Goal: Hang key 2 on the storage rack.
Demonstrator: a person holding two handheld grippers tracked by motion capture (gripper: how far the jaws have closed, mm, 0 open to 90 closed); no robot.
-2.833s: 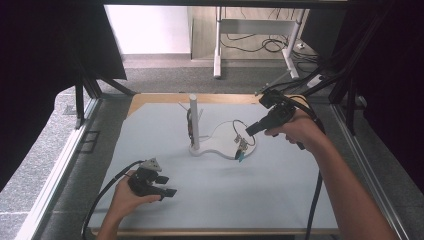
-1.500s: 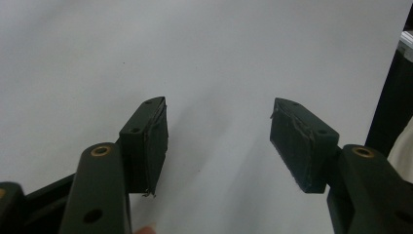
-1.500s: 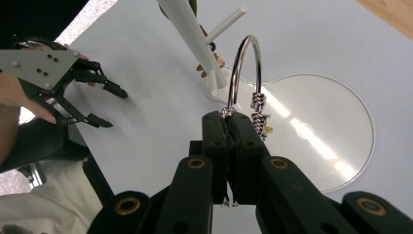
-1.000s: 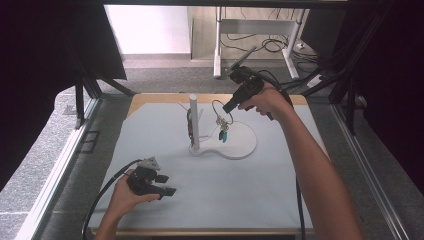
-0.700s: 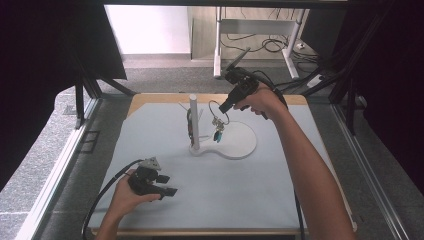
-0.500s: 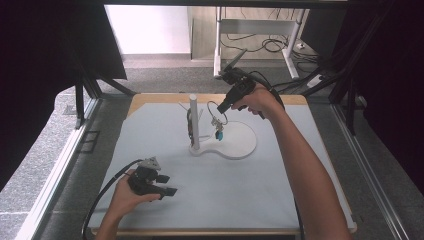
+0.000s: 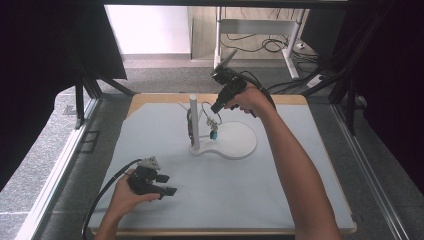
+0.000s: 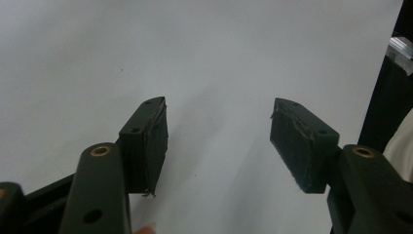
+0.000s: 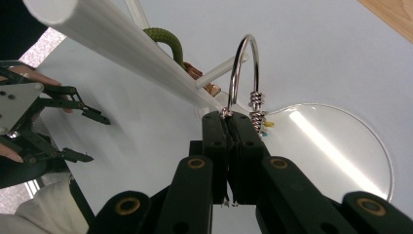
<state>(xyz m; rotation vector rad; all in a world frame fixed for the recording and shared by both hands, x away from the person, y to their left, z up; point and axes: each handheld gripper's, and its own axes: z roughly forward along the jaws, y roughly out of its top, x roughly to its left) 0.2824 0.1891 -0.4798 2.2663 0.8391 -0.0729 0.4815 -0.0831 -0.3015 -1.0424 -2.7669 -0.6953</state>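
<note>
A person's right gripper (image 7: 216,109) is clamped tight on a thin silver wire hoop (image 9: 239,68), a bracelet or bangle with small charms and a teal bead (image 7: 213,134) hanging below it. It holds the hoop up in the air just beside the white post (image 7: 193,121) of a small display stand, close to a short white peg (image 9: 220,73) that sticks out from the post, probably so the hoop can be slipped over that peg. A green and brown piece (image 9: 168,40) already hangs there. The stand's flat, round white base (image 7: 235,142) lies right under the hoop. The left gripper (image 7: 159,184) rests low near the front of the table, well apart from the stand, jaws wide apart and holding nothing, seemingly waiting. The surface is a pale grey mat (image 7: 240,190) on a wooden tabletop. Beyond it are a grey carpeted floor, dark curtains, a desk leg and loose cables.
</note>
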